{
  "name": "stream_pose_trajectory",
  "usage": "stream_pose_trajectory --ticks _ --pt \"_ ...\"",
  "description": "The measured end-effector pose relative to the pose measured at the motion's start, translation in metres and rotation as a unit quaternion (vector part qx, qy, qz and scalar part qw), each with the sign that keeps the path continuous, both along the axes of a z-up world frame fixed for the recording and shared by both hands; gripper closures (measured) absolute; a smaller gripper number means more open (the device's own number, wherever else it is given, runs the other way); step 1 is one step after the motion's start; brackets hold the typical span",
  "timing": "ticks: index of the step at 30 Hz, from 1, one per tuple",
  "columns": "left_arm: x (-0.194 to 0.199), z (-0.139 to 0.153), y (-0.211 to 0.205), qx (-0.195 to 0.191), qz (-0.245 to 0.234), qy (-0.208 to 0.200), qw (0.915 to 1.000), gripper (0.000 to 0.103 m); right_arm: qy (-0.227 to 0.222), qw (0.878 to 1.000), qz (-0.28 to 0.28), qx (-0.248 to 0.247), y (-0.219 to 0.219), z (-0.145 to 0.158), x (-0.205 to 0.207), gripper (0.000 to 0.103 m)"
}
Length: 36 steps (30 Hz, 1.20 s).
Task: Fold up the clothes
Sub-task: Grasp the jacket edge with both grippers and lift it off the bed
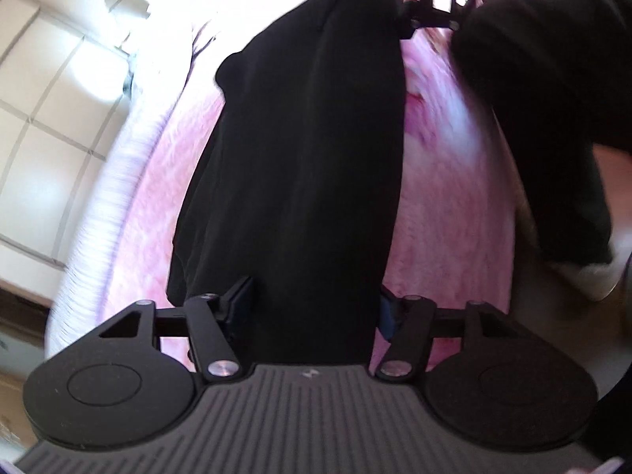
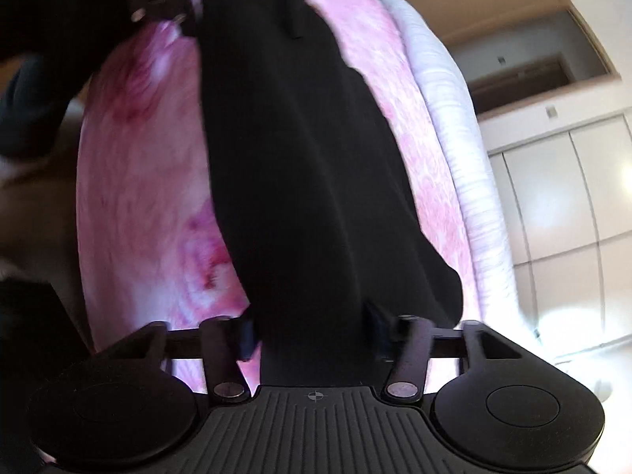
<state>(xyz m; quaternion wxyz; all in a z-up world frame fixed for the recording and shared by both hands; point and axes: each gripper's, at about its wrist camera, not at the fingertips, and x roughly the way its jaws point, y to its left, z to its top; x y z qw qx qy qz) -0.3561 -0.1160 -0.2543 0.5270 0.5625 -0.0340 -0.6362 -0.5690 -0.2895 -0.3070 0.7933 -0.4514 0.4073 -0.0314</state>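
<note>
Nearest each lens, the black garment [image 1: 300, 181] is running between the fingers of the gripper that views it. In the left wrist view, the left gripper [image 1: 312, 312] is standing about half open, its jaws flanking one end of the cloth. Whether the pads are pressing on the fabric cannot be told, since the dark cloth is hiding their faces. In the right wrist view, the right gripper [image 2: 312, 331] is standing similarly half open across the opposite end, and its contact is equally unclear.

The garment is lying as a long, narrow band stretched between the two tools, apparently already doubled lengthwise. It is draping limply and rippling at its edges, so it is judged light, soft and unlikely to hold any shape unaided. The two short ends are judged the best places to take hold.

Beneath it, a fluffy pink blanket [image 1: 446, 213] is covering the work surface, over a paler ribbed cover [image 2: 454, 118] at the edge. Farther off, pale floor tiles [image 1: 47, 126] and cream cabinet doors [image 2: 553, 197] are bounding the room.
</note>
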Motion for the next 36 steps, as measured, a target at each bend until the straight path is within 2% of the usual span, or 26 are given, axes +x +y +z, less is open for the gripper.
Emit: stream_pose_trajectory --ticks 3,20,22,25,28,31,33,34,36 --pt "0.009 0.010 -0.004 0.018 0.011 0.030 0.9993 0.048 0.002 1.000 -0.004 0.029 -0.009 0.010 0.006 0.057" --pt "0.000 0.016 -0.009 0.034 0.011 0.018 0.9992 0.048 -0.015 0.998 -0.013 0.055 -0.005 0.014 0.003 0.056" --pt "0.001 0.016 -0.010 0.035 0.011 0.019 0.9992 0.048 -0.018 0.999 -0.014 0.049 -0.003 0.011 0.003 0.054" --pt "0.002 0.016 -0.011 0.035 0.011 0.021 0.9991 0.048 -0.016 1.000 -0.006 0.018 0.004 0.001 0.000 0.045" --pt "0.002 0.015 -0.010 0.032 0.011 0.020 0.9992 0.048 -0.022 1.000 -0.004 0.004 0.005 -0.007 0.002 0.043" --pt "-0.004 0.012 -0.009 0.027 0.012 0.002 0.9995 0.047 -0.022 1.000 -0.005 -0.005 0.000 -0.012 0.009 0.042" --pt "-0.010 0.010 -0.008 0.024 0.009 -0.019 0.9995 0.047 -0.019 1.000 0.000 -0.013 -0.002 -0.014 0.011 0.044" --pt "-0.012 0.009 -0.007 0.020 0.007 -0.027 0.9994 0.047 -0.024 1.000 -0.004 -0.004 -0.003 -0.009 0.011 0.055" --pt "-0.017 0.009 -0.007 0.012 0.003 -0.044 0.9990 0.047 -0.035 0.999 -0.011 0.014 -0.005 0.001 0.010 0.061"
